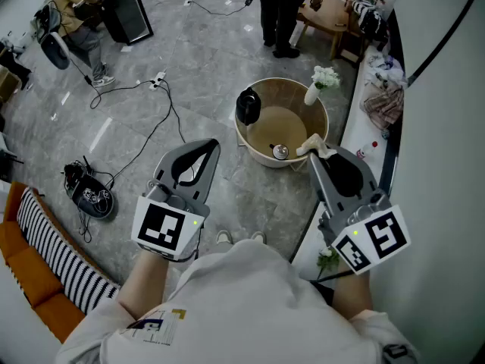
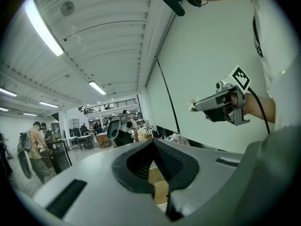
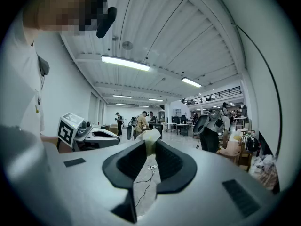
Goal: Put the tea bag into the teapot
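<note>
I'm mid-carry: my right hand-held gripper (image 1: 313,155) pinches the tea bag (image 3: 149,137) over the round basin's (image 1: 288,80) near rim, the left hand-held gripper (image 1: 210,145) is pressed together and empty, so next I swing left and lower to the black teapot (image 1: 248,106).

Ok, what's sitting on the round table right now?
On the table: a black teapot, a white vase of flowers, a small shiny piece. The tea bag in the right gripper covers part of the rim.
</note>
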{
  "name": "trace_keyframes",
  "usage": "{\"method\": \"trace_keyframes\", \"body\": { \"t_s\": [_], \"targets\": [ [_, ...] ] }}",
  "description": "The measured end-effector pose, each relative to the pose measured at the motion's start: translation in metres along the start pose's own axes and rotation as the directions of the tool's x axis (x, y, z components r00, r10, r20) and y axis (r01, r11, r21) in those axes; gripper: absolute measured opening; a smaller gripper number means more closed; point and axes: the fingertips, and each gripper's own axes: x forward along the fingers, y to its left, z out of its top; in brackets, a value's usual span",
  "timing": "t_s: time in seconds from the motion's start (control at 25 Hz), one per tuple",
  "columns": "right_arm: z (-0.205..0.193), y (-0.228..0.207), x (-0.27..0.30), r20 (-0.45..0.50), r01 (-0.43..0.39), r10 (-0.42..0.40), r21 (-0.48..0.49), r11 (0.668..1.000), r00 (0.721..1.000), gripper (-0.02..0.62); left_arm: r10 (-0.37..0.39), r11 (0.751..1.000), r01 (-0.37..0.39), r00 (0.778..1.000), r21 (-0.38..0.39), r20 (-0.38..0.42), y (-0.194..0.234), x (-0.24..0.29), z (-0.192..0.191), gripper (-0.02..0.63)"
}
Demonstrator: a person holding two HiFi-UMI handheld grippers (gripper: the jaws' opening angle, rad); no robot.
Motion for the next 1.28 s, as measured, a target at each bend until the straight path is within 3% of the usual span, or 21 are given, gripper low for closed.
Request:
{"method": "trace_keyframes", "body": {
  "t_s": [0.64,0.84,1.08,1.28],
  "targets": [
    [-0.01,-0.028,0.005,0.0,0.005,-0.005,0.031,1.0,1.0,0.058,0.006,1.0,-0.006,0.999,-0.009,-0.032,-0.002,0.026,-0.008,0.008],
    [-0.017,-0.013,0.008,-0.011,0.004,-0.004,0.011,1.0,1.0,0.058,0.015,1.0,-0.015,1.0,-0.007,-0.014,0.002,0.014,-0.017,0.008],
    [-0.014,-0.05,0.0,-0.02,-0.013,0.014,0.034,0.999,1.0,0.058,0.022,1.0,-0.022,0.999,-0.011,-0.039,-0.013,0.046,-0.001,0.008],
    [-0.022,-0.058,-0.005,-0.014,-0.014,0.014,0.044,0.999,1.0,0.058,0.036,0.999,-0.036,0.998,-0.008,-0.057,-0.022,0.047,-0.006,0.008]
  ]
}}
